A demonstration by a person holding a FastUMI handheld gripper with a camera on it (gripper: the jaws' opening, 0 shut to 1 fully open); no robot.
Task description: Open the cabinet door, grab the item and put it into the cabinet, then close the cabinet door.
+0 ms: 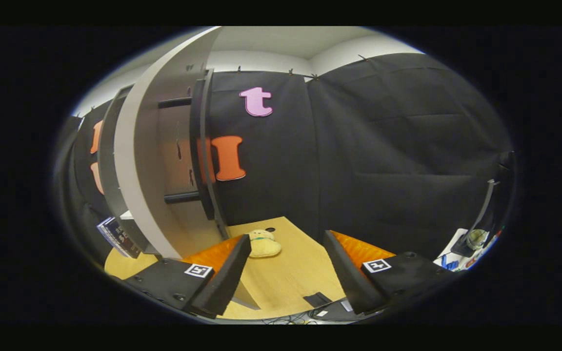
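Cabinet door (137,161) is standing swung open at 10 o'clock of the gripper (286,263), shelves (179,197) showing behind it, so step one looks done. Gripper is sitting wide, fingers spread and holding nothing. The item, a yellow plush toy (264,243), is lying on the wooden table (286,282) at 12 o'clock, just ahead of the left finger, near the cabinet base. Remaining: grabbing it, shelving it, shutting the door.

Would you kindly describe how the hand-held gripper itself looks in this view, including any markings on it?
The hand-held gripper has two wedge-shaped fingers with ribbed inner faces. Each rises from a blocky base carrying a small square black-and-white marker, with round screw holes nearby. The fingers stand apart, open, with nothing between them.
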